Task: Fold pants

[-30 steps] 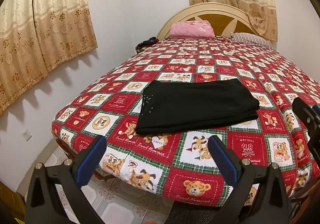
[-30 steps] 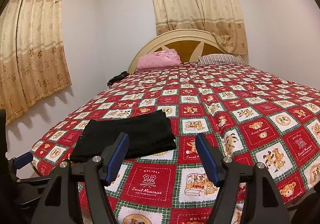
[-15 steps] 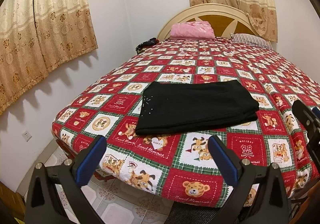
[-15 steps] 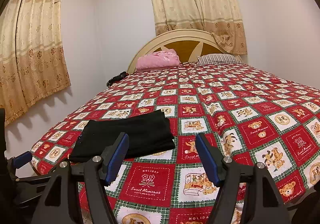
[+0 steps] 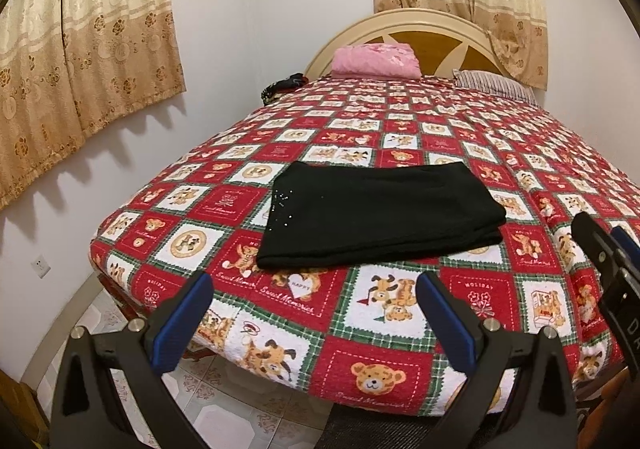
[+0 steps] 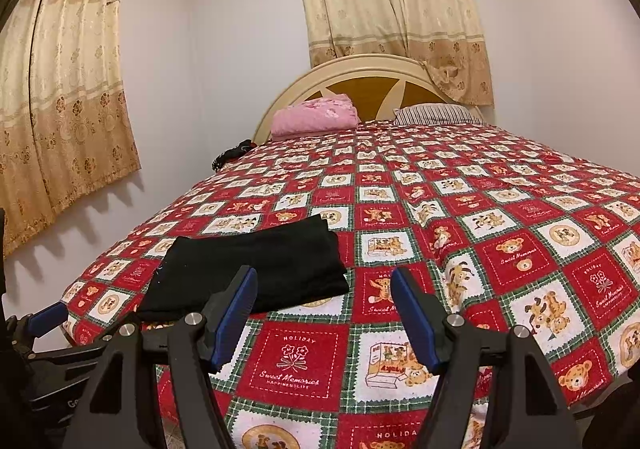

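Black pants (image 5: 376, 215) lie folded into a flat rectangle near the foot of the bed, on the red patchwork bedspread (image 5: 372, 329). They also show in the right wrist view (image 6: 256, 269), left of centre. My left gripper (image 5: 312, 313) is open and empty, held off the bed's foot edge, short of the pants. My right gripper (image 6: 324, 313) is open and empty above the bedspread, just right of the pants. The right gripper shows at the right edge of the left wrist view (image 5: 612, 269).
A pink folded blanket (image 5: 376, 61) and a striped pillow (image 5: 496, 87) lie at the headboard. A dark object (image 5: 284, 85) sits at the bed's far left corner. Curtains hang on both walls. Tiled floor (image 5: 224, 401) lies below the foot of the bed.
Both grippers have drifted slightly back and up from the bed. The pants have not moved.
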`<state>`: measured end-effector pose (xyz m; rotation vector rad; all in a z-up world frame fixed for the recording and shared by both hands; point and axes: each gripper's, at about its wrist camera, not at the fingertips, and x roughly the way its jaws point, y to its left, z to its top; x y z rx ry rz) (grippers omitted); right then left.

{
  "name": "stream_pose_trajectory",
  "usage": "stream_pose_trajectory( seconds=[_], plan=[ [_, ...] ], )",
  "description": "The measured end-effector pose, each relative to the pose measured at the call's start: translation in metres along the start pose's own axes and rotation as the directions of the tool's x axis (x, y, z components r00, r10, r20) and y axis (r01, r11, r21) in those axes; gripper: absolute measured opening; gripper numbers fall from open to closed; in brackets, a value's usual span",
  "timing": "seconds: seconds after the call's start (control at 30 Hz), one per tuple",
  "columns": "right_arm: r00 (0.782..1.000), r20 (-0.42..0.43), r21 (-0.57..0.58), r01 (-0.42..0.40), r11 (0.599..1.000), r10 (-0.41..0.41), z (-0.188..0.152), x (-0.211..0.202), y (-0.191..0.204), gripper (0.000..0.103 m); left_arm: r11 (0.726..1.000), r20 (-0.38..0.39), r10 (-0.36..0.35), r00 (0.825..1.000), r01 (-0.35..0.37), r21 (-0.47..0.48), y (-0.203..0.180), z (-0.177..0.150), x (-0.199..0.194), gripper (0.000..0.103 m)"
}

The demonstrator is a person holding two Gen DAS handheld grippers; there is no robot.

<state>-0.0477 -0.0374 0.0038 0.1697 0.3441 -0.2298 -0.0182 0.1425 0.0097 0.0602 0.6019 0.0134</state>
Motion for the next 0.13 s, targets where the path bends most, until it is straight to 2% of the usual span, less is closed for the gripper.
stream_pose_trajectory(
  seconds=[0.13],
  plan=[
    [1.0, 0.007, 0.012, 0.014, 1.0, -0.014, 0.0019, -0.0001, -0.0023, 0.07, 1.0, -0.015, -0.004, 1.0, 0.004, 0.002, -0.001, -0.0006, 0.0024, 0.103]
  ],
)
